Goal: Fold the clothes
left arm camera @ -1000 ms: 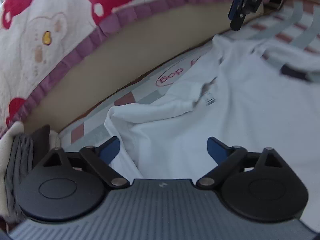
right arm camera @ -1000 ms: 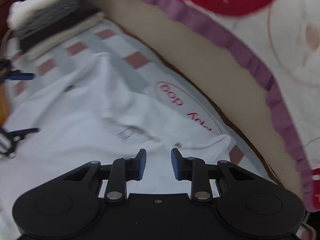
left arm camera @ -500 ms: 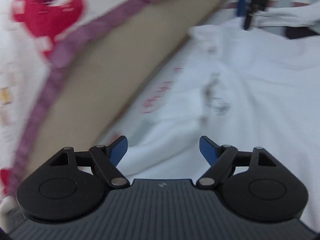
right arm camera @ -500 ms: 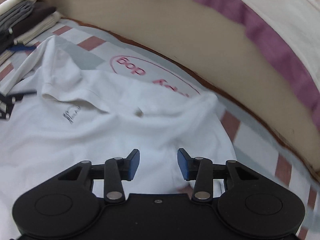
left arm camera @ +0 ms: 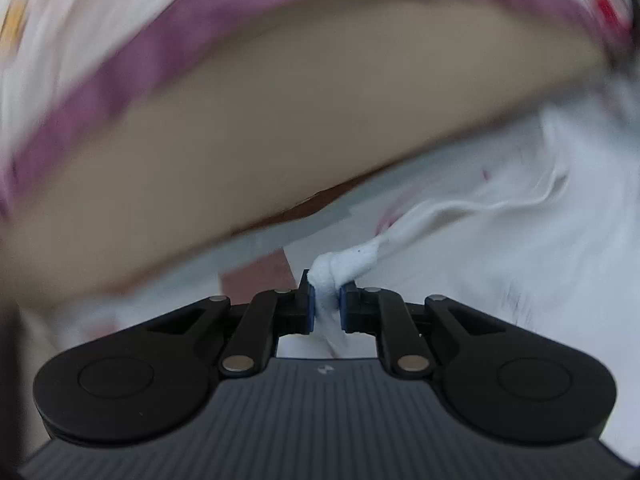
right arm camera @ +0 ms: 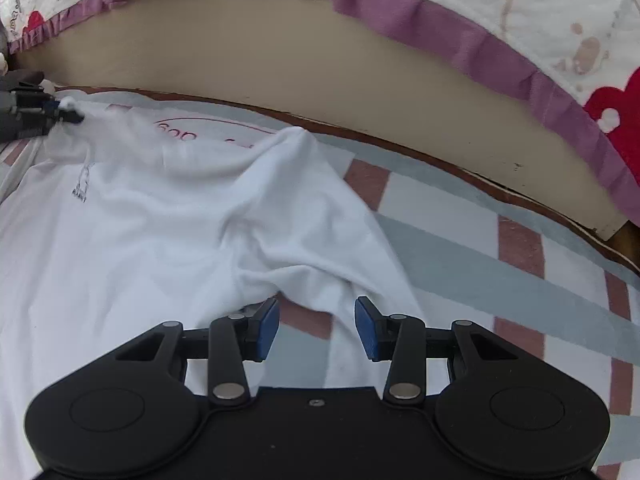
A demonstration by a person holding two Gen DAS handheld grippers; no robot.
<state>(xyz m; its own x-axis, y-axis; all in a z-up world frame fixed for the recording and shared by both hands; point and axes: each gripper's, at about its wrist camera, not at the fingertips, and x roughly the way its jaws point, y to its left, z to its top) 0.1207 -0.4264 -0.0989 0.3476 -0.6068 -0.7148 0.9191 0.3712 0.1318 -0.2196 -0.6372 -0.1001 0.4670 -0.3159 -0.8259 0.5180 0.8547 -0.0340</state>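
The white T-shirt (right arm camera: 168, 216) lies spread on the striped bed sheet (right arm camera: 480, 240). The left gripper (left arm camera: 327, 300) is closing, its pads pinching a bunched corner of it. The right gripper (right arm camera: 317, 326) hovers released over the shirt's hem, gripping nothing.

- The left hand-held gripper (left arm camera: 326, 300) is closing, its blue pads pinching a bunched edge of the white shirt (left arm camera: 540, 248).
- Behind the shirt runs a beige panel (left arm camera: 280, 128), with a purple-frilled quilt (left arm camera: 140, 44) above it.
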